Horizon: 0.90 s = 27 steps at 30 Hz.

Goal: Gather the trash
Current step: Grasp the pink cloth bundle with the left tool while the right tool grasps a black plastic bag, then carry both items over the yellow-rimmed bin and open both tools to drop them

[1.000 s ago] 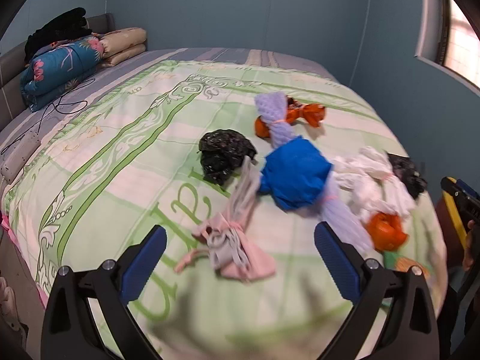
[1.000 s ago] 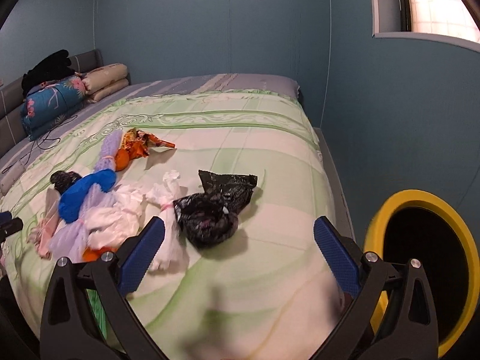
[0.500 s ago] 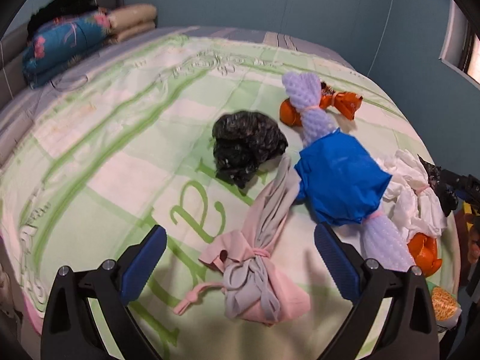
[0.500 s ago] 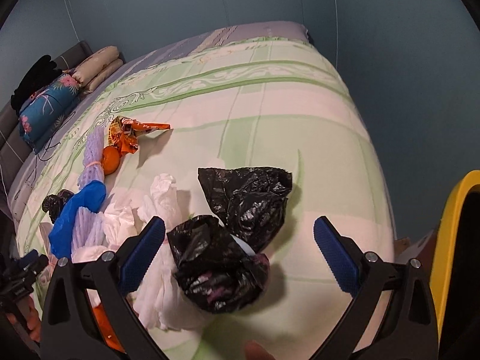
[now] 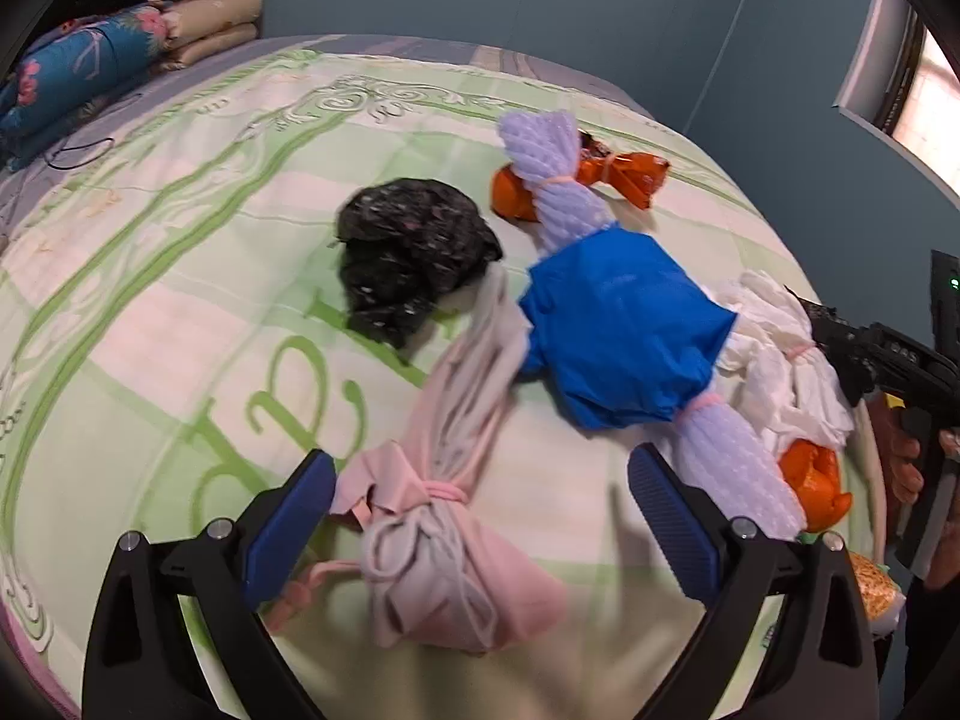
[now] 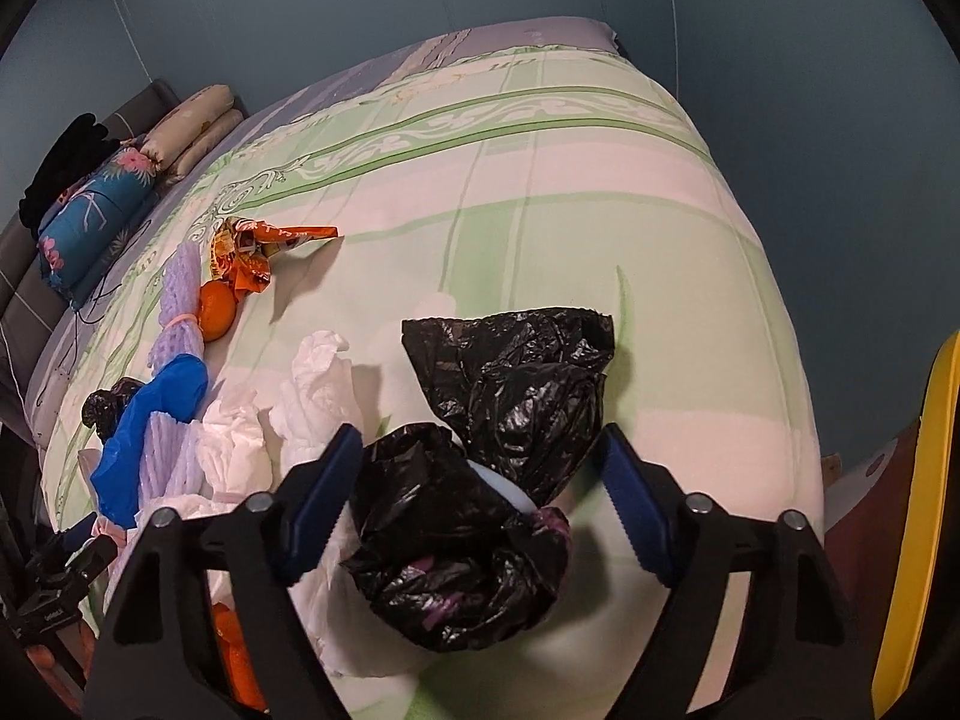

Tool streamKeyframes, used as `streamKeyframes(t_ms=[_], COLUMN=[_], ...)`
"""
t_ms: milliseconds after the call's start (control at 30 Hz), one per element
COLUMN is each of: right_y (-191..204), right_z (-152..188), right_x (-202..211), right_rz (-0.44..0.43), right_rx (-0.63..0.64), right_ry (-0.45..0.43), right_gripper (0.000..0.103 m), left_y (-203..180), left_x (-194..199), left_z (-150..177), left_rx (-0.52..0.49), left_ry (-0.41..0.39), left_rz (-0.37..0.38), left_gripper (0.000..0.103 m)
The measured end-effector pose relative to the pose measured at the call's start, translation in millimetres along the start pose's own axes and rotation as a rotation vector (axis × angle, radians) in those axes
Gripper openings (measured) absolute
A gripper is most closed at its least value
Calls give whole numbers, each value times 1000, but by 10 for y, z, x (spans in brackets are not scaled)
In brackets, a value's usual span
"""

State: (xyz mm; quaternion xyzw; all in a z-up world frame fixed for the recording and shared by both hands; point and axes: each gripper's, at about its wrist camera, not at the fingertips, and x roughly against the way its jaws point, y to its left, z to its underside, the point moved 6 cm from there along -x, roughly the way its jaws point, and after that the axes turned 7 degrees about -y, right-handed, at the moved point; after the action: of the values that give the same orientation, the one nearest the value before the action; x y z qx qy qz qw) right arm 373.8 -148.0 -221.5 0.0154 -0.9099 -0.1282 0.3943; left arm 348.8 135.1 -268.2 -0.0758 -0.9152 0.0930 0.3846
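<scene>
Several tied trash bundles lie on the green bedspread (image 5: pixel 150 300). My left gripper (image 5: pixel 480 516) is open, its jaws either side of a pink and grey tied bundle (image 5: pixel 444 534). Beyond it lie a black bag (image 5: pixel 408 258), a blue bag (image 5: pixel 624 336) on lilac foam wrap (image 5: pixel 558 180), an orange wrapper (image 5: pixel 624 171) and white bags (image 5: pixel 786 360). My right gripper (image 6: pixel 474 498) is open, its jaws around a knotted black bag (image 6: pixel 456 528) whose loose top (image 6: pixel 516 372) spreads away from me. The blue bag (image 6: pixel 150 420), white bags (image 6: pixel 312 396) and an orange (image 6: pixel 216 309) lie to its left.
Folded bedding and pillows (image 5: pixel 78 66) sit at the head of the bed, with a cable (image 5: pixel 84 150) beside them. A yellow-rimmed bin (image 6: pixel 936 510) stands right of the bed. Blue walls close in behind and right. The right gripper's body (image 5: pixel 900 360) shows at the left view's right edge.
Both grippers have moved forward and down onto the bed. The pink bundle now sits between the left jaws, and the knotted black bag now sits between the right jaws.
</scene>
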Motion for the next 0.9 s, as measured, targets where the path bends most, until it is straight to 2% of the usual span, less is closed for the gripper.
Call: streamKeyframes(t_ms=[33, 100, 133, 200, 267, 433, 600, 733, 900], right_y=[0, -12, -21, -33, -45, -71, -98, -168, -358], right_z=[-6, -5, 5, 14, 8, -37, -144, -151, -115], right_x=[0, -14, -29, -28, 0, 192, 703, 1129, 1704], right_rz=[-6, -6, 4, 3, -6, -36, -90, -124, -133], right_rx=[-4, -8, -6, -6, -15, -49, -61, -65, -65], right_ry=[1, 7, 15, 20, 17, -11, -94, -144, -219], right_gripper=[67, 59, 53, 45, 40, 35, 35, 35, 35], left_y=[4, 18, 28, 45, 64, 46, 0, -160, -556], left_x=[-27, -62, -62, -24, 26, 210, 510, 782, 1036], left_z=[13, 41, 48, 55, 69, 37, -39, -98, -199], left_rx=[11, 20, 15, 12, 22, 26, 37, 26, -8], left_ry=[13, 34, 31, 18, 16, -20, -82, -134, -185], left_rz=[2, -6, -26, -36, -32, -23, 5, 36, 101], left_gripper=[82, 57, 52, 34, 29, 26, 26, 26, 26])
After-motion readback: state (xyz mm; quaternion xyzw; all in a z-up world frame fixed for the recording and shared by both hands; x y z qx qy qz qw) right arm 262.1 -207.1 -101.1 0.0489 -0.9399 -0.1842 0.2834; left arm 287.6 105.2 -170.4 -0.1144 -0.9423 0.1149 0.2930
